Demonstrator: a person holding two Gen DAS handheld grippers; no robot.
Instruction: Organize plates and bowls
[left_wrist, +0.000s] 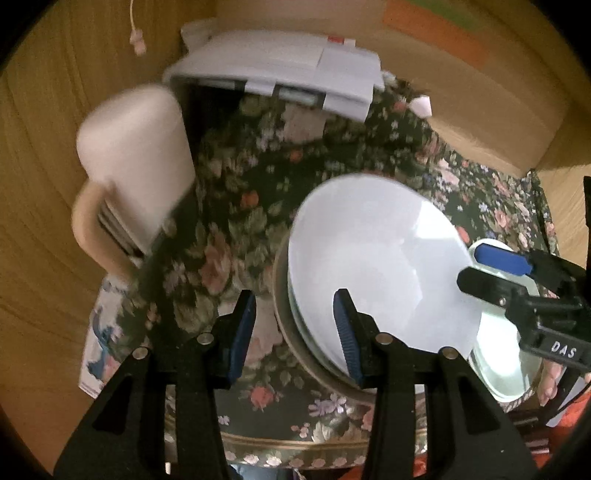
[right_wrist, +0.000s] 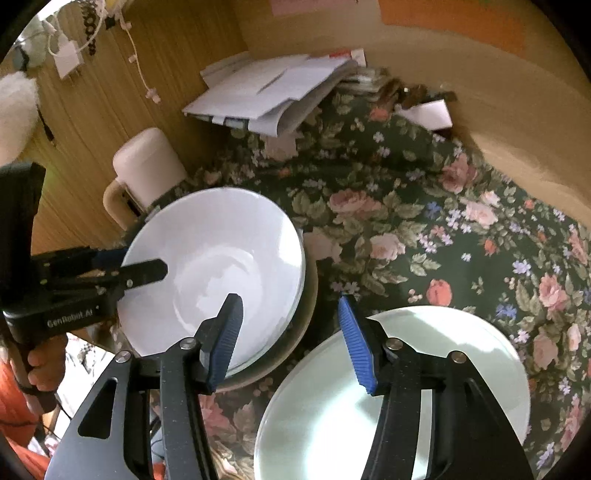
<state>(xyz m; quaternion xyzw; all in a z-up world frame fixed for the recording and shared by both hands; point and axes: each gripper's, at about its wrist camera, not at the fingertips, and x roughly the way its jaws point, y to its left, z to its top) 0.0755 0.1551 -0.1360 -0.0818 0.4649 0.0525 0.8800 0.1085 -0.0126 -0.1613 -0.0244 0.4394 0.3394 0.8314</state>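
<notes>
Left tool (left_wrist: 297, 336) spread, pads astride the white bowl (left_wrist: 376, 273) rim, apparently not gripping, right tool (right_wrist: 291, 339) spread between bowl and pale green plate (right_wrist: 443, 354), floral worktop (right_wrist: 388, 206) far edge open.

The white bowl (right_wrist: 218, 266) left of centre in the right wrist view looked like glazed ceramic, smooth and glossy, with soft highlights across its basin. It sat in a duller beige dish (right_wrist: 295, 354) of matt finish. The pale green plate (right_wrist: 461, 354) at lower right was glossy as well. A cloth (right_wrist: 424, 229) with a printed flower pattern on a dark ground covered the table and looked soft and matt. The wall (right_wrist: 110, 110) at upper left showed wood grain. The papers (right_wrist: 273, 88) at top centre were matt white. The cream jug (right_wrist: 147, 162) looked like smooth plastic. The fingers (right_wrist: 225, 332) were black plastic with ribbed blue pads and shiny metal pins.
</notes>
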